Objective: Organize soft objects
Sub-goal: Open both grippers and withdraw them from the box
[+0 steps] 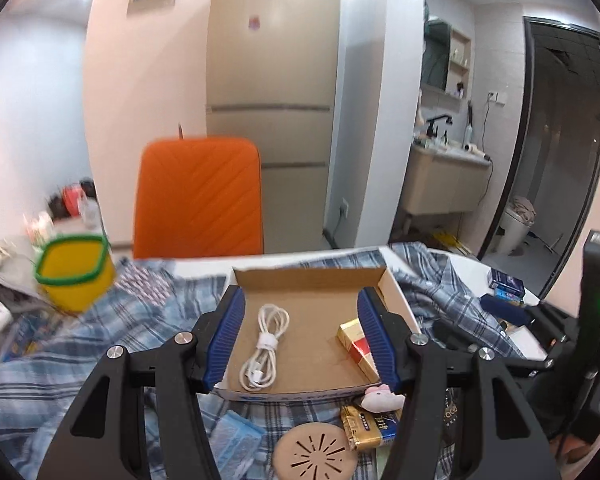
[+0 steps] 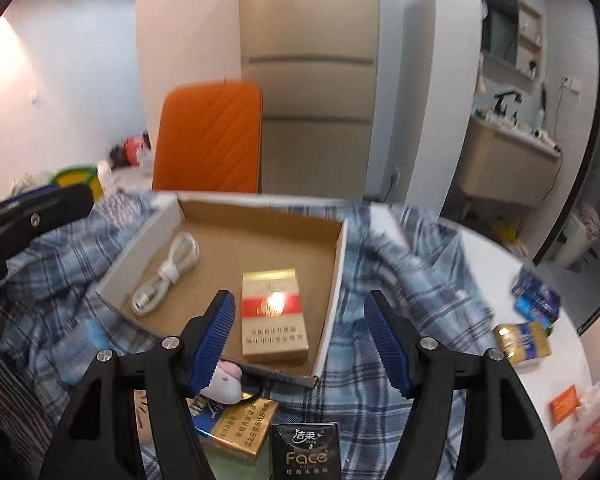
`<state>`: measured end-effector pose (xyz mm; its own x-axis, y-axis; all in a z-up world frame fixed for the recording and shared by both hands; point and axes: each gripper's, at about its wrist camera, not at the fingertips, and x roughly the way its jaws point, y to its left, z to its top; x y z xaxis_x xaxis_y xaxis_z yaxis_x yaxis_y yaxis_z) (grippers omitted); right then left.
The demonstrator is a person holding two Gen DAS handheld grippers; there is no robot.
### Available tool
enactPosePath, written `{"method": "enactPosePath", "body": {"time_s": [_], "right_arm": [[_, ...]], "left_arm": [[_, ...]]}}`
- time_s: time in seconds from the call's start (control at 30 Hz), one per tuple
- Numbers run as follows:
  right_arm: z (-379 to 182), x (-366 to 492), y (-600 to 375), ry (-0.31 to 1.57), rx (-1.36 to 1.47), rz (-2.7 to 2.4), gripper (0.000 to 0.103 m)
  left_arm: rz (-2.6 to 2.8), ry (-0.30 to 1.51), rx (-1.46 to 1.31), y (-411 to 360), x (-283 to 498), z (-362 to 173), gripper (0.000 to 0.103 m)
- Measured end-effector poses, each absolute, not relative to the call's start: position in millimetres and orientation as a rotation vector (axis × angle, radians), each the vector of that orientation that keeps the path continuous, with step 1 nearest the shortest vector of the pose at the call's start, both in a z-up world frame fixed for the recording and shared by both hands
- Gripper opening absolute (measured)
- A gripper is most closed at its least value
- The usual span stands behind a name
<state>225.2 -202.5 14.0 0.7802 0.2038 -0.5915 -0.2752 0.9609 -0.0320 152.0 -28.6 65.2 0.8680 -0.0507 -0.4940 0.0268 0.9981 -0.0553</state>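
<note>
1. left gripper [image 1: 302,340] and right gripper [image 2: 300,342]: jaws apart, holding nothing.
2. rumpled blue plaid cloth [image 2: 400,248] lies under the shallow cardboard box [image 2: 342,256], likely awaiting folding.
3. small pink-white plush toy [image 2: 224,382] sits just outside the box.

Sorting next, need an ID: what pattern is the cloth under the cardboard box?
Blue-and-white plaid cloth, clearest in the right wrist view.

From my left gripper [image 1: 300,338], jaws apart and empty, I log: a shallow cardboard box [image 1: 392,292] on plaid cloth [image 1: 100,344], holding a coiled white cable [image 1: 265,346] and a red-and-gold pack [image 1: 358,346]. Nearer me lie a pink plush toy [image 1: 380,398], a gold pack [image 1: 366,428] and a round slotted disc [image 1: 314,450]. Far left, a yellow green-rimmed tub [image 1: 76,270].
</note>
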Motion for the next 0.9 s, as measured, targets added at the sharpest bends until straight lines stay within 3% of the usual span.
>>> {"method": "enactPosePath", "body": {"time_s": [0.17, 0.27, 0.33, 0.37, 0.53, 0.6, 0.63, 0.9], "right_arm": [[44, 192, -213, 0.501, -0.092, 0.237, 0.07], [56, 173, -216, 0.444, -0.086, 0.224, 0.075], [66, 159, -221, 0.387, -0.061, 0.2, 0.077], [70, 153, -223, 0.371, -0.057, 0.194, 0.084], [77, 127, -230, 0.292, -0.07, 0.148, 0.09], [78, 120, -233, 0.274, -0.066, 0.127, 0.095], [79, 116, -235, 0.258, -0.054, 0.124, 0.103], [70, 94, -243, 0.207, -0.029, 0.116, 0.103]], "left_arm": [[-0.074, 0.447, -0.056, -29, 121, 82, 0.068], [-0.065, 0.386, -0.063, -28, 104, 89, 0.083], [-0.059, 0.341, -0.07, -26, 93, 93, 0.098], [-0.056, 0.319, -0.072, -25, 89, 95, 0.101], [-0.043, 0.245, -0.055, -23, 70, 96, 0.102], [-0.034, 0.236, -0.046, -22, 66, 93, 0.102], [-0.029, 0.231, -0.045, -21, 64, 92, 0.102], [-0.026, 0.237, -0.078, -16, 54, 66, 0.102]]}}
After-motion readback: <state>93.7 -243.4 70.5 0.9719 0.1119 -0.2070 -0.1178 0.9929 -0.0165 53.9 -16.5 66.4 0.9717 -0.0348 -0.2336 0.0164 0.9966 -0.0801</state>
